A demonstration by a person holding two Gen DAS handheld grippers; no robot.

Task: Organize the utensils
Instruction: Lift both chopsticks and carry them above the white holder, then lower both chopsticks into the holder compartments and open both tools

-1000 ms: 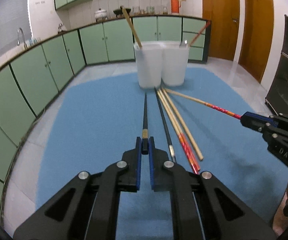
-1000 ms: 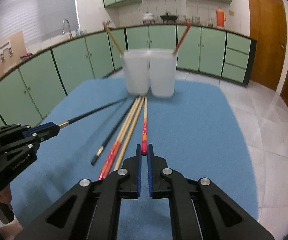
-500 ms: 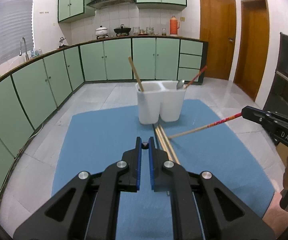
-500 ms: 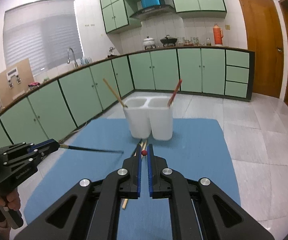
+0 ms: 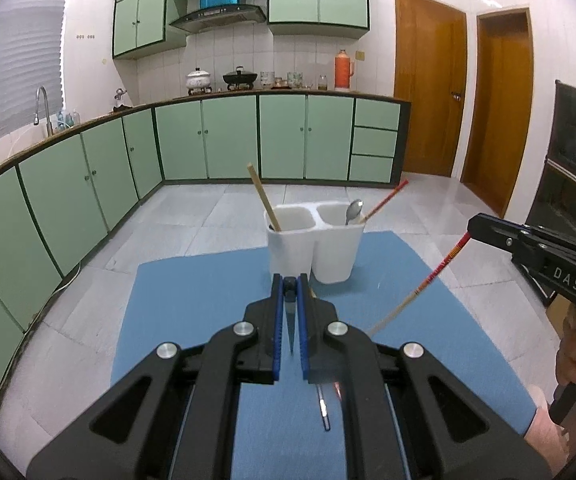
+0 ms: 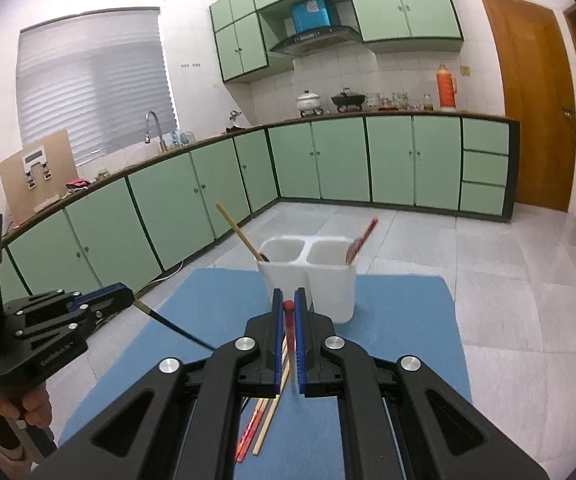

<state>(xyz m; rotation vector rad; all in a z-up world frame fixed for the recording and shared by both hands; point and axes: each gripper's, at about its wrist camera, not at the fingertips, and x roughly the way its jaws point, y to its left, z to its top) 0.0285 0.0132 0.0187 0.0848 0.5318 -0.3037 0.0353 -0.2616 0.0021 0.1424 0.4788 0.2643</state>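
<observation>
Since each chopstick is pinched by its thick end, left tool (image 5: 289, 286) clamping the black chopstick (image 6: 180, 330) and right tool (image 6: 286, 308) the red-tipped chopstick (image 5: 433, 276), their tips hang free above the blue mat (image 5: 192, 300), ready for the white holder (image 5: 313, 240).

Surface: blue mat (image 5: 192, 300) spread on grey tiled floor (image 5: 176, 216) | On mat: white two-compartment holder (image 5: 313, 252) upright near far edge; loose chopsticks (image 6: 262, 426) lying flat toward near edge, close together.

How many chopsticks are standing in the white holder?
2. In the white holder, a wooden chopstick leans in the left compartment and a red chopstick in the right, beside a spoon. Shorter ones could be hidden inside.
</observation>
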